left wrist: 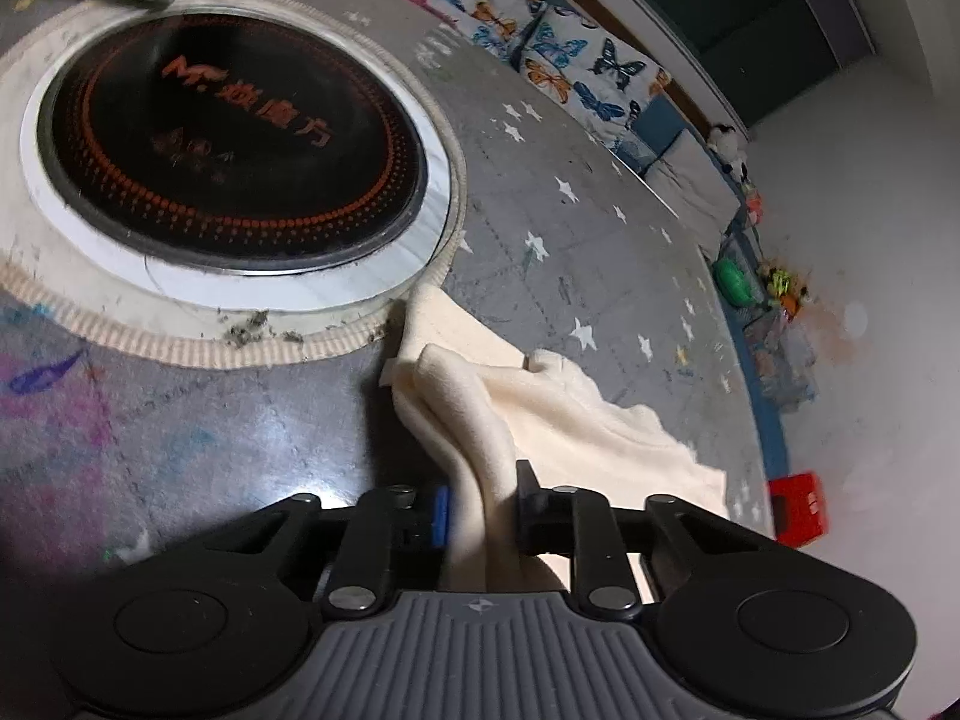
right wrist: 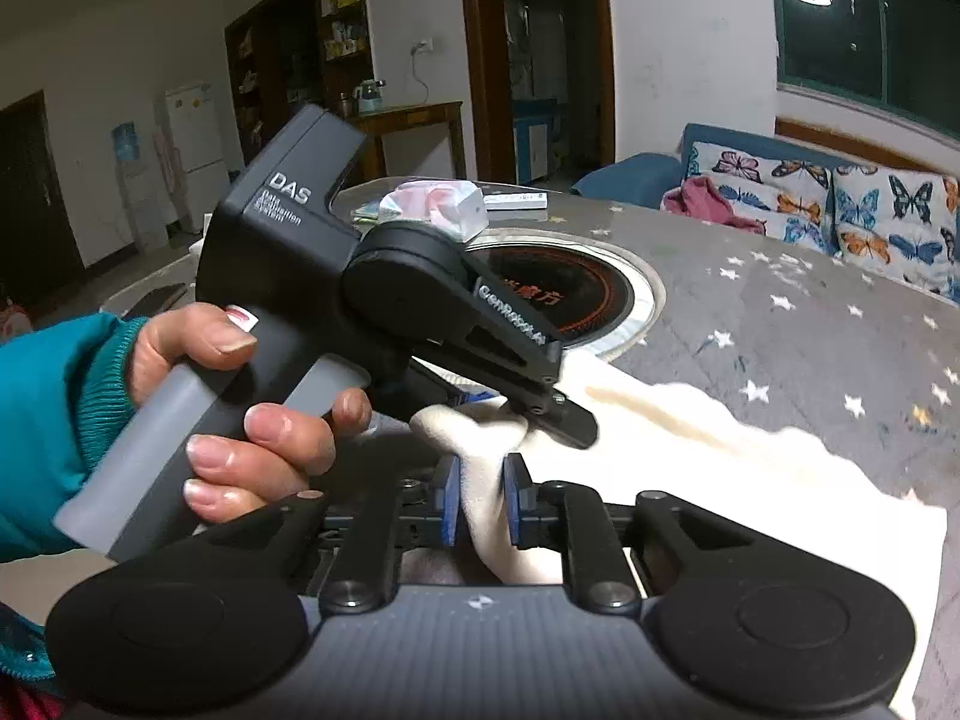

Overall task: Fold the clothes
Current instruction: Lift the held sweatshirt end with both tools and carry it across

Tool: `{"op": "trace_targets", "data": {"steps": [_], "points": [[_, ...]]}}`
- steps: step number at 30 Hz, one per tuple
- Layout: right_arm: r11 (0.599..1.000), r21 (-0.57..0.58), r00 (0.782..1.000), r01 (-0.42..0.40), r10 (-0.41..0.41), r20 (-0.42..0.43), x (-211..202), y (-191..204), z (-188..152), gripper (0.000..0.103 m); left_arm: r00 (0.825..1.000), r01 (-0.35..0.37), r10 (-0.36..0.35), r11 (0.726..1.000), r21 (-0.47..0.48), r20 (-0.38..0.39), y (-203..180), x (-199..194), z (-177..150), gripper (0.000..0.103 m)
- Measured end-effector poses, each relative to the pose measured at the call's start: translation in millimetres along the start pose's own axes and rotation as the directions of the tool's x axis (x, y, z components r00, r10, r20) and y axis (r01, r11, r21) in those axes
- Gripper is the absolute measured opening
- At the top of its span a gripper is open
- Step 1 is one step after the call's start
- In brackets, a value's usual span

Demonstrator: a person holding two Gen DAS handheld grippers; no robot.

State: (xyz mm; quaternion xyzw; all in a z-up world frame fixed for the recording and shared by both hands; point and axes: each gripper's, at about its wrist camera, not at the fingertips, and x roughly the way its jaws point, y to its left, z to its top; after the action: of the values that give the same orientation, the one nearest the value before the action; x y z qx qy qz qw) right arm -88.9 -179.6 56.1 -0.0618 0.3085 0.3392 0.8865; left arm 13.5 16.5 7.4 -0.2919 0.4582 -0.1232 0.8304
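Your left gripper (left wrist: 480, 510) is clamped on a bunched fold of the cream garment (left wrist: 540, 402), the cloth pinched between its blue-padded finger and the black one. Your right gripper (right wrist: 482, 501) pinches another fold of the same garment between both blue pads (right wrist: 450, 501).

Take the round black cooktop (left wrist: 234, 144) set in the table as your landmark. The garment lies just beside its pale woven surround (left wrist: 180, 342), one corner touching that rim, and spreads away from it over the grey star-printed tablecloth (left wrist: 600, 228) toward the table's edge. Both grips sit at the end of the garment nearest you.

In the right wrist view your left hand (right wrist: 240, 408), teal sleeve (right wrist: 54, 408) at the wrist, holds the left gripper between you and the cooktop. A plastic-wrapped packet (right wrist: 438, 204) rests on the cooktop's far side, and a butterfly-print sofa (right wrist: 840, 204) stands well beyond it.
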Motion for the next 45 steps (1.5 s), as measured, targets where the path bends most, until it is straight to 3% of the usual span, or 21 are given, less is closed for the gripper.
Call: {"op": "trace_targets", "data": {"steps": [7, 9, 12, 16, 20, 27, 37, 42, 45], "points": [[0.983, 0.104, 0.988, 0.148, -0.151, 0.014, -35, -35, -13, 0.025, 0.998, -0.058, 0.055, 0.994, 0.095, 0.030, -13, -2, -8, 0.021], [0.965, 0.144, 0.975, 0.218, -0.222, 0.010, -42, -51, -18, 0.035, 0.997, -0.076, 0.072, 0.990, 0.119, 0.038, -17, -2, -9, 0.021], [0.926, 0.198, 0.945, 0.322, -0.327, -0.008, -47, -82, -27, 0.039, 0.995, -0.098, 0.092, 0.985, 0.145, 0.048, -22, 1, -10, 0.022], [0.875, 0.298, 0.922, 0.381, -0.384, -0.050, -48, -113, -43, 0.043, 0.991, -0.131, 0.122, 0.974, 0.186, 0.062, -28, 1, -14, 0.024], [0.848, 0.368, 0.920, 0.382, -0.388, -0.062, -40, -133, -54, 0.051, 0.984, -0.175, 0.158, 0.954, 0.243, 0.086, -37, 2, -18, 0.025], [0.840, 0.405, 0.925, 0.361, -0.376, -0.045, -34, -138, -57, 0.051, 0.973, -0.225, 0.197, 0.923, 0.313, 0.119, -47, 5, -22, 0.025], [0.831, 0.430, 0.925, 0.352, -0.380, -0.024, -36, -140, -53, 0.051, 0.967, -0.250, 0.215, 0.904, 0.346, 0.137, -52, 7, -25, 0.025], [0.839, 0.403, 0.924, 0.365, -0.379, -0.048, -29, -137, -57, 0.048, 0.967, -0.252, 0.217, 0.902, 0.350, 0.136, -52, 7, -24, 0.026], [0.848, 0.394, 0.929, 0.354, -0.367, -0.047, -29, -136, -55, 0.041, 0.965, -0.257, 0.220, 0.898, 0.358, 0.141, -53, 7, -25, 0.026]]}}
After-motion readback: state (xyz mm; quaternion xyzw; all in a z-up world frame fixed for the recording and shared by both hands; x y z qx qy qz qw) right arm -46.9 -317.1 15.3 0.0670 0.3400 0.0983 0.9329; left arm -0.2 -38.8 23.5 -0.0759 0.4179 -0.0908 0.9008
